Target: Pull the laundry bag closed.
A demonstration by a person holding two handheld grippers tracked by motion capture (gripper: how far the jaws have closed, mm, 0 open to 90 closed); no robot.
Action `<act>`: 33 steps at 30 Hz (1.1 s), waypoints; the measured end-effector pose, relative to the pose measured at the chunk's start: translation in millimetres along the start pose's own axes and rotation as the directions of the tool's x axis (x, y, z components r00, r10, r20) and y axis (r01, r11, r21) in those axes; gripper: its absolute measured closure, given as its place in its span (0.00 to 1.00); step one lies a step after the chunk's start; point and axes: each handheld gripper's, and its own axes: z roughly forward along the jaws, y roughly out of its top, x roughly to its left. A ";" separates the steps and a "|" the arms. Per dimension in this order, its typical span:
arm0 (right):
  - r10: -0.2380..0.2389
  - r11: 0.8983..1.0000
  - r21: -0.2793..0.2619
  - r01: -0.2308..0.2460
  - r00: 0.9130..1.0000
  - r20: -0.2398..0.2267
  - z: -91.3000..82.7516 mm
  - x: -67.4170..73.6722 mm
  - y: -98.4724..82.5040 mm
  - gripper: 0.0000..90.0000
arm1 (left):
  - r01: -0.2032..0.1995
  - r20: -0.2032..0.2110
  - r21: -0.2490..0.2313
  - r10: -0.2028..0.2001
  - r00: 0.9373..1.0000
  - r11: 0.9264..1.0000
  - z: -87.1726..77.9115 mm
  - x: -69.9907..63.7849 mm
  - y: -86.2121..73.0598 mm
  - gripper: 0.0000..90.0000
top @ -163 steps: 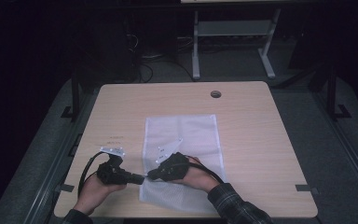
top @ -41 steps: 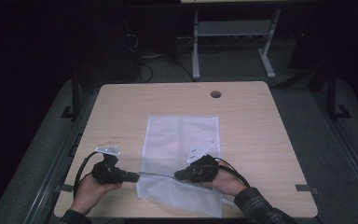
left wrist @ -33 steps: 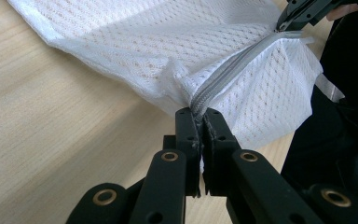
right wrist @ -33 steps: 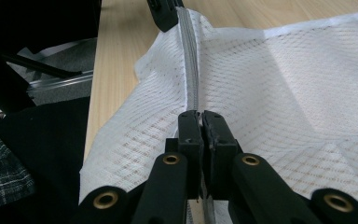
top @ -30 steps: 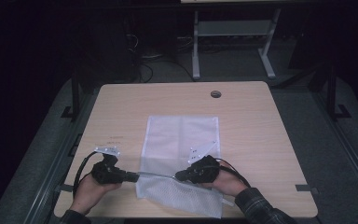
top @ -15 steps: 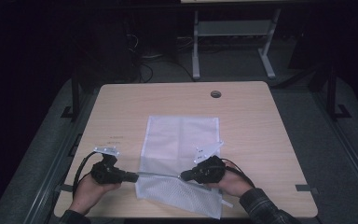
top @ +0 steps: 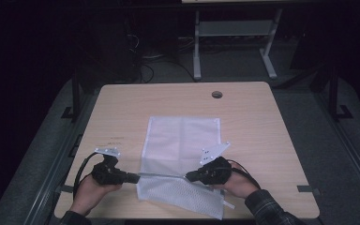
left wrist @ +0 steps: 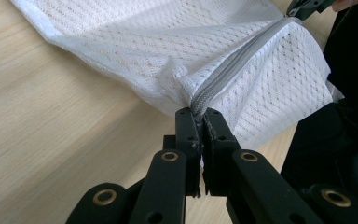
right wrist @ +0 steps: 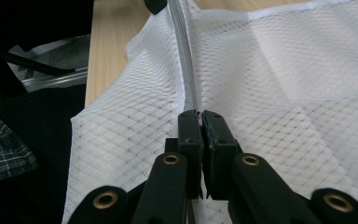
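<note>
Both tongs, left (top: 136, 177) and right (top: 188, 176), pinch the mesh bag's (top: 183, 140) zipper (top: 161, 175) stretched between them.

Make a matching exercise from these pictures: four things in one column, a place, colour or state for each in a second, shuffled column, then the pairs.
Things:
1. white mesh zip bag
2. left claw
3. right claw
4. small round hole in the light wooden table

Descriptions:
A. shut on the zip near the bag's right side
B. at the table's far edge
C. lies flat at mid-table, near edge lifted
D. shut on the zip's left end

Pairs: 1-C, 2-D, 3-A, 4-B
</note>
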 end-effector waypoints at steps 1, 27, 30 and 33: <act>-0.002 1.000 0.001 0.002 1.000 0.000 -0.4 0.2 -0.2 0.96 | 0.002 0.000 0.000 -0.002 1.000 1.000 0.1 -0.4 0.1 0.96; 0.002 1.000 0.019 -0.003 1.000 0.014 -15.1 0.2 -12.0 0.96 | 0.011 -0.012 0.006 -0.011 1.000 1.000 -1.0 1.6 -1.3 0.96; 0.006 1.000 0.020 -0.006 1.000 0.013 -17.4 0.3 -14.1 0.96 | 0.009 -0.011 0.010 -0.009 1.000 1.000 -0.1 0.8 -0.6 0.96; 0.003 1.000 0.020 -0.003 1.000 0.011 -18.5 1.2 -15.0 0.96 | 0.006 -0.008 0.010 -0.005 1.000 1.000 0.4 0.4 -0.5 0.96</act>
